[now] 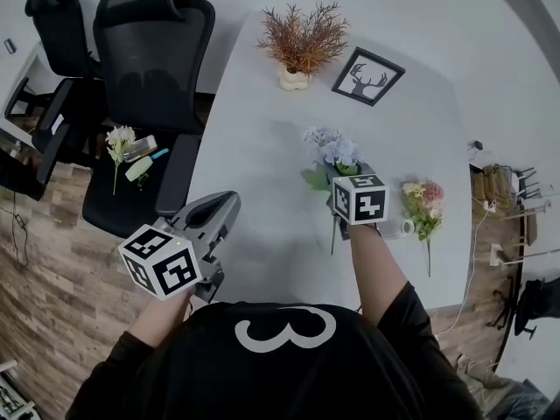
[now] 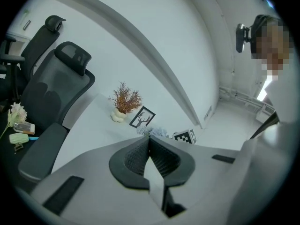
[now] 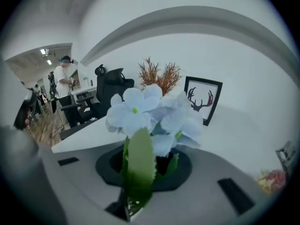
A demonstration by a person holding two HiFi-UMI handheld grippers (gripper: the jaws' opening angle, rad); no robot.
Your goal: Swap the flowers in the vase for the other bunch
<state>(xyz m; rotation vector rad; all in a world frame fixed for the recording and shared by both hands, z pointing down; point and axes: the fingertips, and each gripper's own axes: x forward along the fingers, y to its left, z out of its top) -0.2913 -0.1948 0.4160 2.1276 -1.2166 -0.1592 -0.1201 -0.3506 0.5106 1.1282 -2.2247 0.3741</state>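
Observation:
My right gripper [image 1: 346, 176] is shut on a bunch of pale blue flowers [image 1: 331, 150], held above the white table [image 1: 254, 147]. The stem [image 1: 332, 234] hangs below it. In the right gripper view the blue blooms [image 3: 150, 114] and a green leaf [image 3: 139, 165] stand between the jaws. A pink and cream bunch [image 1: 423, 202] lies on the table to the right, next to a small white vessel [image 1: 408, 227] that looks like the vase. My left gripper [image 1: 226, 206] hovers at the table's left edge, shut and empty, its fingertips [image 2: 149, 138] touching.
A dried brown plant in a white pot [image 1: 299, 42] and a framed deer picture [image 1: 367, 75] stand at the table's far end. A black office chair [image 1: 149, 77] on the left carries white flowers [image 1: 118, 140] and small items. Cables lie at the right edge.

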